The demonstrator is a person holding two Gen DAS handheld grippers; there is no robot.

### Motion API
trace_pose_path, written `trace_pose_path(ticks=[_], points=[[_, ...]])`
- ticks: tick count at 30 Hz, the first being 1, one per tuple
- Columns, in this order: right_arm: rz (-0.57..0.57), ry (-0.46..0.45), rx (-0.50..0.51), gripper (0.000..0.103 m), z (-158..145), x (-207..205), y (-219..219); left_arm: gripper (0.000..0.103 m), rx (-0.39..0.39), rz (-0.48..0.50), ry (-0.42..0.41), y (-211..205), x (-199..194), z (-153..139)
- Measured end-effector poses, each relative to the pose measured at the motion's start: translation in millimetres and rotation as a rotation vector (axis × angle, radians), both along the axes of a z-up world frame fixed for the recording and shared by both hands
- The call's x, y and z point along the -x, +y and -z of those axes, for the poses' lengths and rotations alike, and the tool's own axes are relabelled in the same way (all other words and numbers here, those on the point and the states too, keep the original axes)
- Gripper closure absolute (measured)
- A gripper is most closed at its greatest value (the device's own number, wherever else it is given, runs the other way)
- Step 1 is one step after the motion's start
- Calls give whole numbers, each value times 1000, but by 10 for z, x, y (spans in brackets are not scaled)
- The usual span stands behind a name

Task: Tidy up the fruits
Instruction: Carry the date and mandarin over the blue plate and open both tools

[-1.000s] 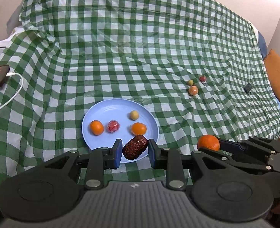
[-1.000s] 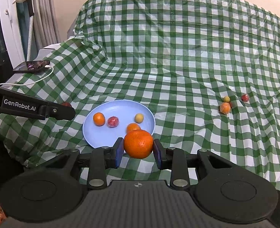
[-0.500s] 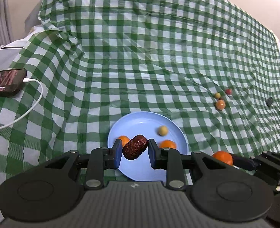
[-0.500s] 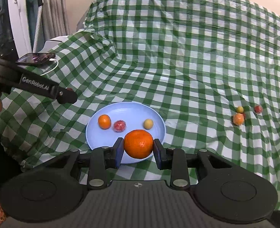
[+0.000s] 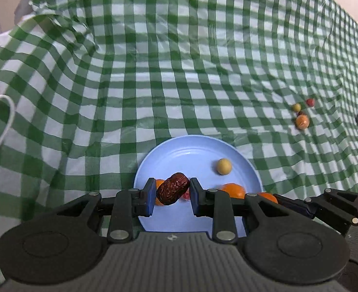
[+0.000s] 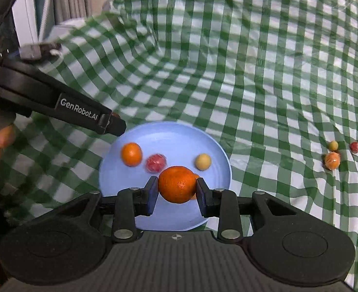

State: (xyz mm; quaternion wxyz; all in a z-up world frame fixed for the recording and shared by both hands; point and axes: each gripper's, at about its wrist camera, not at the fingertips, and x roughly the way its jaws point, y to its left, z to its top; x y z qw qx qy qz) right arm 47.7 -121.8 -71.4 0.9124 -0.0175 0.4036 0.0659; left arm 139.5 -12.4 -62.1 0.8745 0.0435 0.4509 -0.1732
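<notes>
Date (image 5: 173, 189), dark and wrinkled, sits pinched crosswise in the left claw (image 5: 171, 196), above the near-left part of the blue plate (image 5: 186, 146). Right claw (image 6: 177, 189) is closed on a mandarin (image 6: 177, 187), over the plate's near edge. On the plate: small orange (image 6: 131, 154), red fruit (image 6: 156, 163), pale yellow ball (image 6: 203, 161). Three small fruits (image 6: 332, 159) lie well apart to the right on the checked cloth (image 6: 227, 73). Judgement: placing step. Lower each claw close to bare plate before opening; the round mandarin may roll, so set it inward from the rim and clear of the fruit beneath. Release one claw at a time to avoid the claws colliding.
</notes>
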Motion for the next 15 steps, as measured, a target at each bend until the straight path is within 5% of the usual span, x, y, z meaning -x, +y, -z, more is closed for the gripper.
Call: trace_pose_path(ticks=[3,4,5,7,8,10,15], points=[[-16,49,4,68,147,-123,-16,70,-24,38,3,-82,-81,130],[-23,57,6,68,184,-152,-17,62,-29,62,3,-112,-104,170],[-34,61,3,67,218,-188,-17,34,-35,81,11,-136,-128,198],[-45,80,-1,59,255,-258,-16,3,-43,58,8,-139,-159,193],[-37,82,2,51,246,-285,-22,0,-29,41,-9,-116,-146,153],[-32,78,8,18,170,-295,-32,0,-12,25,-21,-68,-92,61],[-7,93,-18,6,-39,-26,-112,0,-36,0,-19,76,258,-120]])
